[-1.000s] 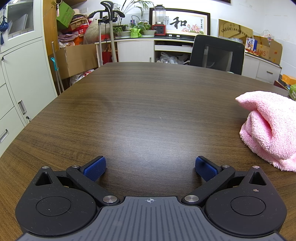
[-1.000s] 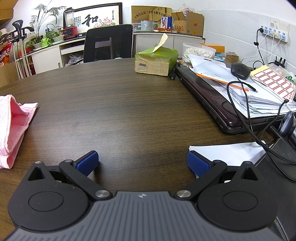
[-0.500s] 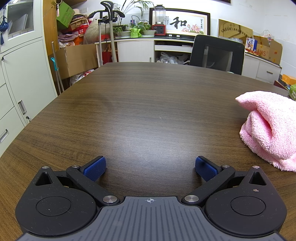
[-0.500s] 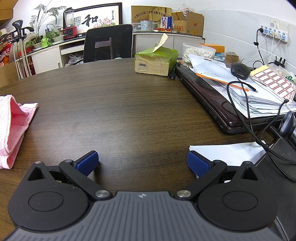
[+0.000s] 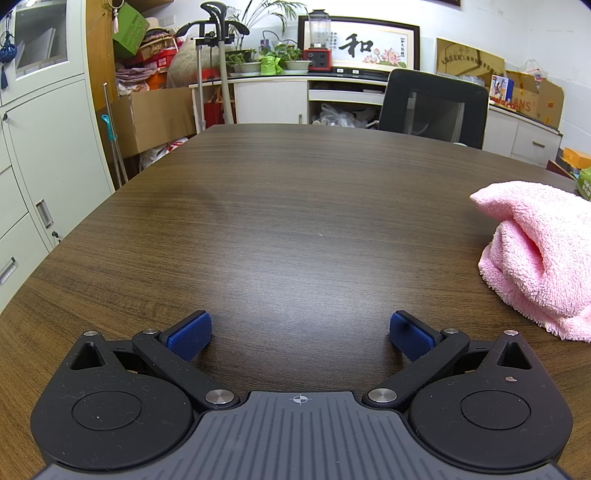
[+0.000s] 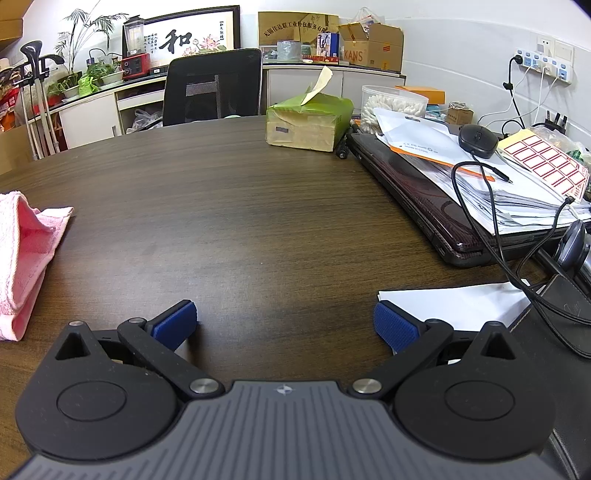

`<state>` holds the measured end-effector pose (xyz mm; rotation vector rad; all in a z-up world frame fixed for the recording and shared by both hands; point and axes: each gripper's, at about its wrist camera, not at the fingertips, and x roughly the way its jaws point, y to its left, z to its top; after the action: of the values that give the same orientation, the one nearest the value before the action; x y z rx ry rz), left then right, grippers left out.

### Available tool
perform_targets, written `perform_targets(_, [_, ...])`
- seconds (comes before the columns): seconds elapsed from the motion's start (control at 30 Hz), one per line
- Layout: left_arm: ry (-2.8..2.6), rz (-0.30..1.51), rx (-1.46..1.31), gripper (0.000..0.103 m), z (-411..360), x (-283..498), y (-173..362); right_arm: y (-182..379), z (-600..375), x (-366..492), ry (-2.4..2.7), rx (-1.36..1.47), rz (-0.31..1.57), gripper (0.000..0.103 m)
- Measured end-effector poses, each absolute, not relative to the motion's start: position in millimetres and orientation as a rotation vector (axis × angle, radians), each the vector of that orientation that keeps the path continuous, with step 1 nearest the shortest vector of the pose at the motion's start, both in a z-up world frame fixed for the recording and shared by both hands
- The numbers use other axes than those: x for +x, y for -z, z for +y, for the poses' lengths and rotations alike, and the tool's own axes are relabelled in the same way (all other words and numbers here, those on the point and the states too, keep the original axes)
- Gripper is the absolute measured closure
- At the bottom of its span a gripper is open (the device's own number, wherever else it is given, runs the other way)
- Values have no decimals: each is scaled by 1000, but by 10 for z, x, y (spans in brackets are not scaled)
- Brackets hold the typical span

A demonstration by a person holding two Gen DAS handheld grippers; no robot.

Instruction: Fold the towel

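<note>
On back counter: "KANS" carton [image 6: 371, 48], framed "和" calligraphy [image 6: 184, 35].

Readable text around the room

A framed calligraphy picture [image 6: 184, 35] on the back wall bears the large character "和". A cardboard box [image 6: 371, 48] on the counter reads "KANS"; in the left wrist view the same box [image 5: 524, 101] shows only "ANS".
</note>
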<state>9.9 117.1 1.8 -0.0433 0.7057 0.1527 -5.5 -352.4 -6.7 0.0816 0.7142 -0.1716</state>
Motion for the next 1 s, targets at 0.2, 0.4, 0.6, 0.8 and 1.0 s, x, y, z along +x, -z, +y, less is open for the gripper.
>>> perform_targets(0.2, [-153, 706, -44, 0, 1170, 101, -18, 68, -3523, -53, 174, 83, 714, 0])
perform_targets(0.4, [-153, 706, -44, 0, 1170, 101, -18, 65, -3516, -43, 176, 85, 715, 0])
perform_targets(0.6, [-153, 706, -44, 0, 1171, 101, -17, 67, -3507, -33, 177, 85, 715, 0])
perform_targets(0.8, [-153, 706, -44, 0, 1170, 102, -16, 68, -3497, -23, 179, 86, 714, 0])
perform_targets(1.0, [-153, 706, -44, 0, 1170, 102, -16, 59, -3378, -17, 114, 78, 707, 0])
